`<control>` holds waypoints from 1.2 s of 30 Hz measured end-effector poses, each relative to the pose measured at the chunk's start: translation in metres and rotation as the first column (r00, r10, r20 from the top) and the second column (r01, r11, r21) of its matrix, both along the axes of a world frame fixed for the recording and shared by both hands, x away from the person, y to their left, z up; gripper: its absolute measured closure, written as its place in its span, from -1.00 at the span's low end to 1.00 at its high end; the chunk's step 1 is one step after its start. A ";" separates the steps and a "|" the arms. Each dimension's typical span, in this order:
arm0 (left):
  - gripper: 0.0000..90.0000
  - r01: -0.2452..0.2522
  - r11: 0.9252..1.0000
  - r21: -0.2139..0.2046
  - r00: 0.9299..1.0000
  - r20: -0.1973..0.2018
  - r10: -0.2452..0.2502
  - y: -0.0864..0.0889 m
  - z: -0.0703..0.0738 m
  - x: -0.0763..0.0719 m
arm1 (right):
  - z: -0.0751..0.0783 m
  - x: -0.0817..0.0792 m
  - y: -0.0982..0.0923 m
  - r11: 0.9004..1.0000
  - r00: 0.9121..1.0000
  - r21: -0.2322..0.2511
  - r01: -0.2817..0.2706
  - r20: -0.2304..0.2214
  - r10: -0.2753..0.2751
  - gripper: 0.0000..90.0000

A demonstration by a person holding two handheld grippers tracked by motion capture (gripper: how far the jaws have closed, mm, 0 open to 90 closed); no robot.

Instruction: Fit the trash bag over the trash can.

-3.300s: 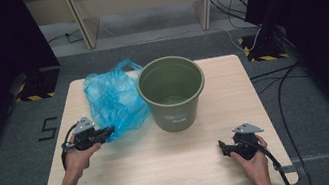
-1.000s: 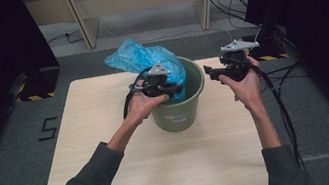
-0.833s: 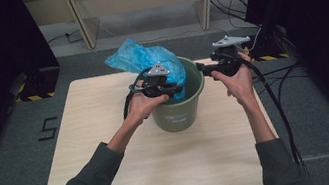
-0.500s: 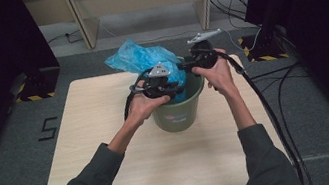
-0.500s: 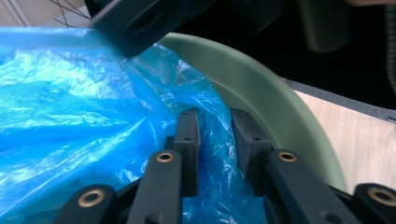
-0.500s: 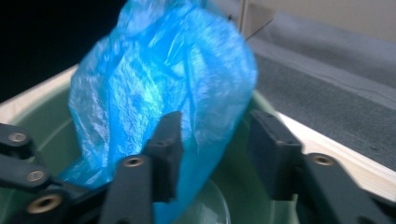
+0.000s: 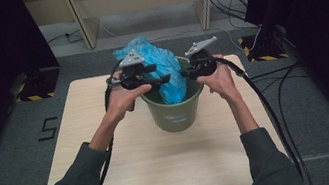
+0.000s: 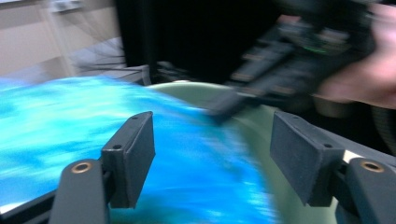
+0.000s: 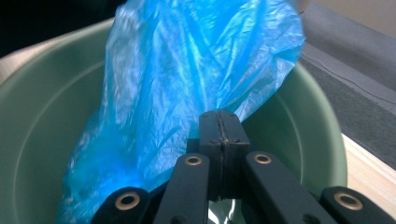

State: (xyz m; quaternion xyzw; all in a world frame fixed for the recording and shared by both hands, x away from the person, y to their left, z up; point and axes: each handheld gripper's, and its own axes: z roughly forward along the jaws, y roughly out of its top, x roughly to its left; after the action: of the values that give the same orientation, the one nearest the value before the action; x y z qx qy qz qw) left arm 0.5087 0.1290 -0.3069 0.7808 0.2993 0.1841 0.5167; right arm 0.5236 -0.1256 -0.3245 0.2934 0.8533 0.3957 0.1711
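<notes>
Bright in the middle, dark at the sides, blurry up close.

Soft, even light from above on the table [image 7: 130,174]; faint shadows only, no glare. Black and hard to see into at the far left and right of the high view. Lots of smear in the left gripper view: blue bag [image 8: 93,135] streaky, other hand [image 8: 359,79] fuzzy, own pads [image 8: 133,154] sharp. Sharper in the right gripper view, with shiny spots on the bag and a soft, fuzzy bucket [image 9: 42,121] rim.
</notes>
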 end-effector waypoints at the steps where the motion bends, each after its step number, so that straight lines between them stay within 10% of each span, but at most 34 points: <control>1: -0.37 -0.039 0.999 0.006 0.999 -0.004 0.039 0.005 -0.001 0.007 | -0.001 -0.003 0.000 1.000 1.000 -0.012 -0.008 0.002 0.008 1.00; 8: -0.46 -0.140 0.990 0.010 0.983 -0.120 0.140 0.014 -0.021 0.048 | -0.006 -0.022 0.003 0.999 0.999 -0.019 -0.039 0.004 0.039 0.80; 15: 0.64 -0.144 0.984 0.102 0.989 -0.021 0.147 0.005 -0.028 0.053 | -0.001 -0.021 -0.002 0.996 0.996 -0.001 0.089 0.032 -0.089 0.15; 24: 0.91 0.003 0.991 0.131 0.998 0.064 -0.011 -0.011 -0.025 0.013 | 0.010 -0.011 -0.015 0.978 0.981 0.090 0.187 0.038 -0.191 -0.01; 30: 0.89 0.107 0.981 0.164 0.989 0.084 -0.122 -0.029 -0.034 -0.020 | 0.025 0.001 -0.004 0.956 0.982 0.229 0.184 0.005 -0.190 -0.11; 36: 0.84 0.176 0.967 0.186 0.977 0.089 -0.195 -0.040 -0.037 -0.039 | 0.026 0.010 0.026 0.967 0.990 0.211 0.140 -0.014 -0.140 -0.22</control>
State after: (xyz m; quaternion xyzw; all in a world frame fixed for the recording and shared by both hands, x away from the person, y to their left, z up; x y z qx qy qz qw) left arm 0.4699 0.0892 -0.3443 0.8372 0.1790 0.2023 0.4755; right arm 0.5331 -0.0993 -0.2982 0.3691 0.7835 0.4712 0.1668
